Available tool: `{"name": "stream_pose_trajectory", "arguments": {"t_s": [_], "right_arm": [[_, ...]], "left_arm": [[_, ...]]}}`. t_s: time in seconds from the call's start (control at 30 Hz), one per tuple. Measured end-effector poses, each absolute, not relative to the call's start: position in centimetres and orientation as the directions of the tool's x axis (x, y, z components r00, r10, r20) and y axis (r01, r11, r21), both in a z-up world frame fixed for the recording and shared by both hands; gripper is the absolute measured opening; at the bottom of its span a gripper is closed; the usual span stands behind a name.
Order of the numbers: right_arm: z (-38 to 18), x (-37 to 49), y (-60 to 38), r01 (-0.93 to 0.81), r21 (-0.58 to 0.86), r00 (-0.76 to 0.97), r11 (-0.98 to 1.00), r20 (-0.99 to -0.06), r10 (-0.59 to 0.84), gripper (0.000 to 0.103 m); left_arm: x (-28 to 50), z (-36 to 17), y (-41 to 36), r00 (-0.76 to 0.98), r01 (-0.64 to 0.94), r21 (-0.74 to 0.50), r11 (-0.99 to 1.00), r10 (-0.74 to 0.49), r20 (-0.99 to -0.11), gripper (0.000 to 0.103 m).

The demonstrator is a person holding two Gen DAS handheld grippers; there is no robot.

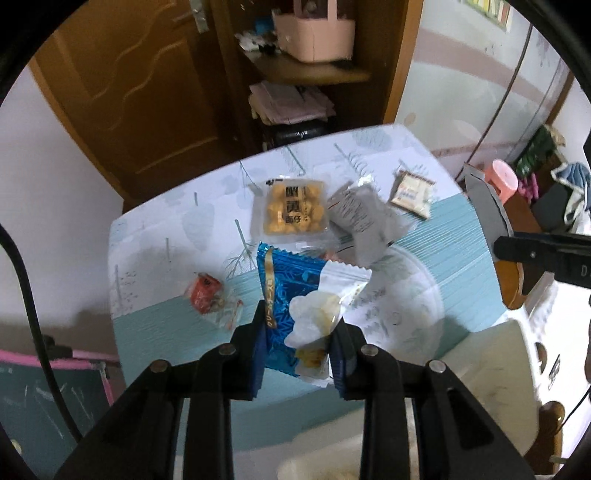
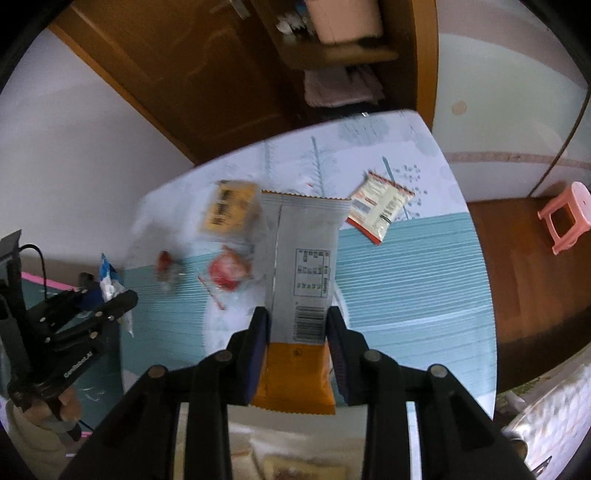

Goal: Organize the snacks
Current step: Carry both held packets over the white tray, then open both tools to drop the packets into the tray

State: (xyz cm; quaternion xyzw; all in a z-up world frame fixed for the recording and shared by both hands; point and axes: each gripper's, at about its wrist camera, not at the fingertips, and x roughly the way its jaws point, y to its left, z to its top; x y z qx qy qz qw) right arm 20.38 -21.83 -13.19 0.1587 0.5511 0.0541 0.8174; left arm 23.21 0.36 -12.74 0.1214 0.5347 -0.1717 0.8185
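Looking down from both wrist views, a table [image 1: 155,236] covered with a pale cloth of blue tree print and teal stripes is seen below the grippers. The left gripper [image 1: 300,343] is clamped on a blue and white snack packet [image 1: 291,288], which is held above the cloth with its serrated upper edge pointing away from the camera; the pads are pressed against its lower sides. The right gripper [image 2: 297,332] is closed on a grey and orange snack packet [image 2: 301,258], gripped near the barcode, with the orange end toward the camera and the grey end raised over the table. On the cloth, a clear pack of yellow round snacks [image 1: 295,210] is noted near the far middle, and a cream and red-edged sachet [image 2: 380,206] lies toward the far right corner. A small red-wrapped sweet [image 1: 205,291] rests on the left of the striped band, and a second red-wrapped item [image 2: 227,271] is seen just beside the held grey packet in the right wrist view. A brown wooden door [image 1: 129,92] and a shelf holding a pink box [image 1: 314,33] stand behind the table; a pink stool [image 2: 565,218] is seen on the floor at right
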Motion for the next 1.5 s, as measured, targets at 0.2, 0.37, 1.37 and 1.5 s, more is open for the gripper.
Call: {"name": "stream_pose_trajectory", "arguments": {"t_s": [0.2,0.37,1.37,1.5], "right_arm": [[-8.6,15.9,-20.8,0.004,0.345,0.446,0.939,-0.841,0.307,0.032],[-6.4,11.5,-19.8,-0.065,0.366,0.465,0.928,-0.812,0.353,0.032],[-8.7,-1.3,-17.4,-0.189,0.279,0.365,0.941,-0.870,0.331,0.033],[-9.6,-1.3,-17.2,-0.185,0.255,0.353,0.949,-0.884,0.307,0.033]], "left_arm": [[17.9,-8.6,0.6,0.401,0.316,0.023,0.949,-0.111,-0.909,0.027],[12.9,-5.8,0.7,0.427,0.271,-0.040,0.962,-0.158,-0.890,0.027],[-0.7,-10.0,-2.2,0.369,0.191,-0.081,0.978,-0.148,-0.917,0.028],[-0.7,-11.4,-2.5,0.348,0.189,-0.070,0.980,-0.133,-0.928,0.028]]}}
